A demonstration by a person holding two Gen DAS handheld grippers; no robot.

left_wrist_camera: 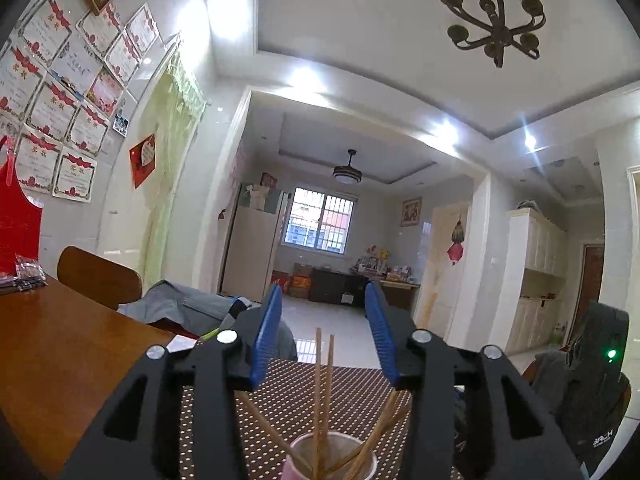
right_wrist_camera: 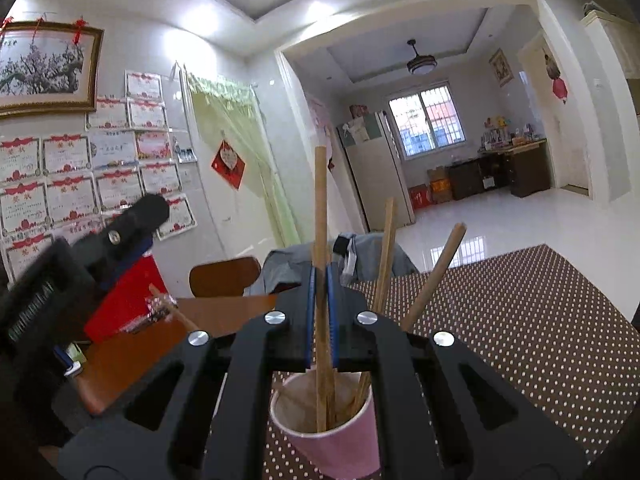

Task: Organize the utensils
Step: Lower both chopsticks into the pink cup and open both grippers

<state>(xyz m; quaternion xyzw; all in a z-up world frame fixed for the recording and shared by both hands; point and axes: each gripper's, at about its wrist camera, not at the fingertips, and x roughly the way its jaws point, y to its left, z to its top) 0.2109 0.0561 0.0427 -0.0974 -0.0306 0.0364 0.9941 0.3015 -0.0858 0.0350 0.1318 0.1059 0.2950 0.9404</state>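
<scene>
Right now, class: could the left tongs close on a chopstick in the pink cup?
Probably yes. The left tongs stand open just above the pink cup, with chopsticks rising between the fingers. The right tongs grip another chopstick, crowding them somewhat.

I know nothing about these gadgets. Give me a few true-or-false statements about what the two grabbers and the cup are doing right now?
1. The right gripper has its jaws closed on a chopstick. True.
2. The pink cup is empty. False: several chopsticks stand in it.
3. The left gripper is gripping a chopstick. False: its jaws are spread apart, holding nothing.
4. The cup stands on a dotted brown mat. True.
5. The held chopstick lies flat. False: it is upright, its lower end inside the cup.
</scene>
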